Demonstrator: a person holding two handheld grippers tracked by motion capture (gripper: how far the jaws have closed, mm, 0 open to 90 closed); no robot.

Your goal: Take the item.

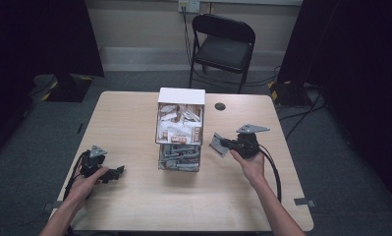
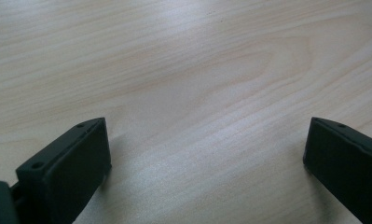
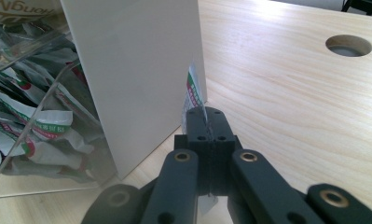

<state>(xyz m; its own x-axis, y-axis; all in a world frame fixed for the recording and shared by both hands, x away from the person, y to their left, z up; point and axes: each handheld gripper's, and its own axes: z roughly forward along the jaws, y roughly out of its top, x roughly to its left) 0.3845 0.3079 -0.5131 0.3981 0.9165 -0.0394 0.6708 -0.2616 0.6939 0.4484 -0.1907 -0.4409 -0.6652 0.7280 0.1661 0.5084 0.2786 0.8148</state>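
Pinching sachet (image 3: 193, 91), lettering unreadable

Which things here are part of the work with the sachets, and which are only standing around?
In use:
- sachet, pinched in the shut right gripper
- box with two tiers of sachets
- left gripper, open, just above the bare table

Standing around:
- folding chair behind the table
- cable hole in the tabletop
- wall socket
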